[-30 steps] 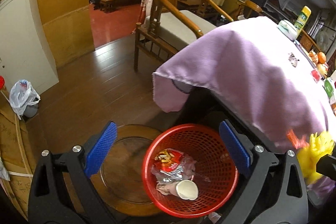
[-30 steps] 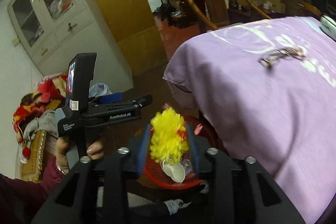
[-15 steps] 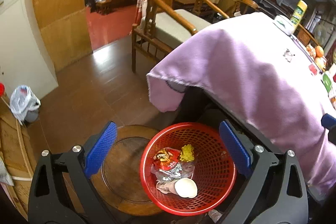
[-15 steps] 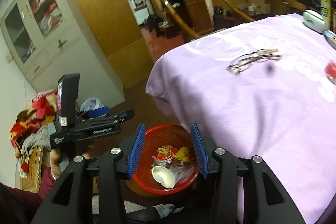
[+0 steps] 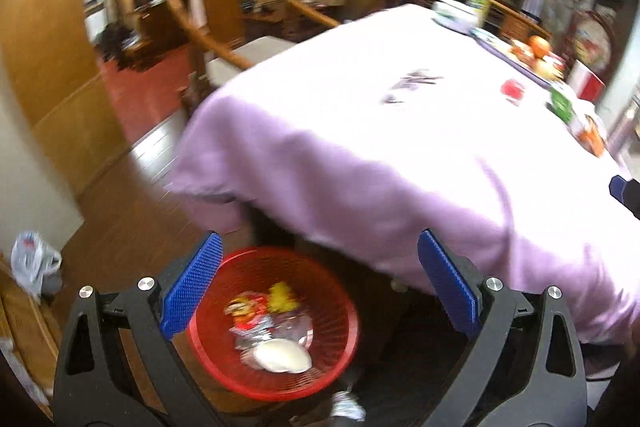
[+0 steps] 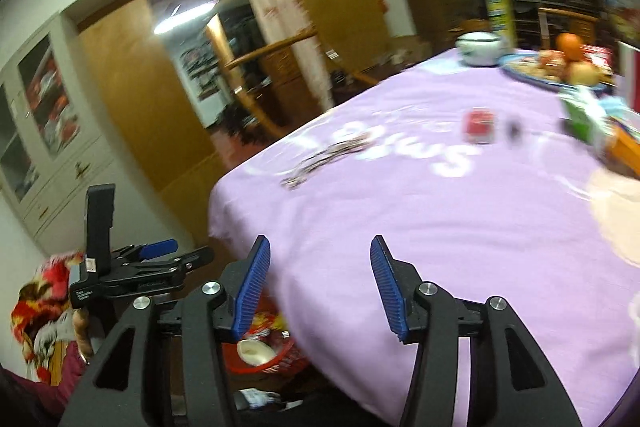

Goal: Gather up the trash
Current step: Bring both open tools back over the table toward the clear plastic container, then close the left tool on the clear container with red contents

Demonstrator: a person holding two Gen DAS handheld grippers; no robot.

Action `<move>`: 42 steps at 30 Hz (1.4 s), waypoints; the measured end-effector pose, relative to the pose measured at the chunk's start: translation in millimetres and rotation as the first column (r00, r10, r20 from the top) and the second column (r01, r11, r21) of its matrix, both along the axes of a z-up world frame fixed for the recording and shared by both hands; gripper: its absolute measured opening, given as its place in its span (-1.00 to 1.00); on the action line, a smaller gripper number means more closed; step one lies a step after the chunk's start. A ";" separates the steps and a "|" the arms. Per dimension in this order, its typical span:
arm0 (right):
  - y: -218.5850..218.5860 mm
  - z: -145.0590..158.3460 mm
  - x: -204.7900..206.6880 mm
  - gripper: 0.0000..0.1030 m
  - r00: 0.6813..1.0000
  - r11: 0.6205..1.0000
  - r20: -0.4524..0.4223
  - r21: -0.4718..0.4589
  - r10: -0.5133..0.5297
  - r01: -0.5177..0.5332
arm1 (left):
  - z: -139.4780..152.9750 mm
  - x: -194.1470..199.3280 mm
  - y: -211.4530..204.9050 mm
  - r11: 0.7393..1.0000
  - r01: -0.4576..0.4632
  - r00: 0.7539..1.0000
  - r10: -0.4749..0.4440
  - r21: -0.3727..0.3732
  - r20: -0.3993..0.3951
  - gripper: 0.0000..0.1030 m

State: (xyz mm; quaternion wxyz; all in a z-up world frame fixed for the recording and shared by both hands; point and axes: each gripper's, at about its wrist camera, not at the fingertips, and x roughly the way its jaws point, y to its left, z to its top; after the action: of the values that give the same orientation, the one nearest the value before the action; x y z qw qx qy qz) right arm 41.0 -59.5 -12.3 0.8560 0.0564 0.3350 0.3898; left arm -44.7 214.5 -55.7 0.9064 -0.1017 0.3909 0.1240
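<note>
A red mesh basket (image 5: 340, 311) stands on the floor beside the table, holding a white paper cup (image 5: 282, 355), a red snack wrapper (image 5: 248, 311) and a yellow tuft (image 5: 282, 295). My left gripper (image 5: 320, 291) hangs above it, open and empty. My right gripper (image 6: 320, 287) is over the near edge of the purple tablecloth (image 6: 440, 227); its jaws are opening with nothing between them. A silvery crumpled wrapper (image 6: 328, 159) and a small red item (image 6: 478, 125) lie on the cloth ahead. The basket (image 6: 264, 355) shows under the table edge, and the left gripper (image 6: 188, 253) at left.
The far end of the table carries a white lidded bowl (image 6: 478, 47), a tall yellow can (image 6: 496, 3), a plate of fruit (image 6: 560, 67) and a green carton (image 6: 580, 115). A wooden armchair (image 5: 224, 39) stands behind the table. A white plastic bag (image 5: 32, 259) lies on the floor.
The yellow tuft left the right gripper and now lies in the basket. Both grippers rose and swung toward the table top. The right jaws have spread wider.
</note>
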 end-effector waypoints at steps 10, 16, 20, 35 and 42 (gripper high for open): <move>-117.1 -10.6 47.6 0.01 0.958 0.957 0.009 -0.052 -0.287 0.287 | 21.4 105.2 -116.0 0.953 0.286 0.958 -0.287 0.099 -0.008 0.87; -158.0 -13.1 111.8 0.07 0.917 0.913 -0.014 -0.099 -0.398 0.395 | 34.9 202.5 -174.0 0.921 0.369 0.929 -0.370 0.121 -0.022 0.87; -180.5 -12.7 164.6 0.19 0.874 0.869 -0.023 -0.120 -0.486 0.480 | 40.3 267.0 -199.5 0.919 0.376 0.927 -0.374 0.123 -0.036 0.87; -236.6 -33.6 234.6 0.33 0.747 0.744 0.004 -0.079 -0.665 0.663 | -19.8 367.7 -196.9 0.961 0.257 0.951 -0.232 0.103 -0.205 0.87; -229.0 -55.0 257.3 0.34 0.773 0.775 -0.070 -0.105 -0.630 0.623 | -21.2 362.8 -191.3 0.967 0.244 0.955 -0.227 0.070 -0.190 0.89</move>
State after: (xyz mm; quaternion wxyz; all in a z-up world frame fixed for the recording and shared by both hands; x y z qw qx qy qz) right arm 298.3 -288.6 -67.3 0.9203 0.1517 0.3546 0.0661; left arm 318.1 23.2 -76.9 0.8792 -0.0007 0.4746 0.0419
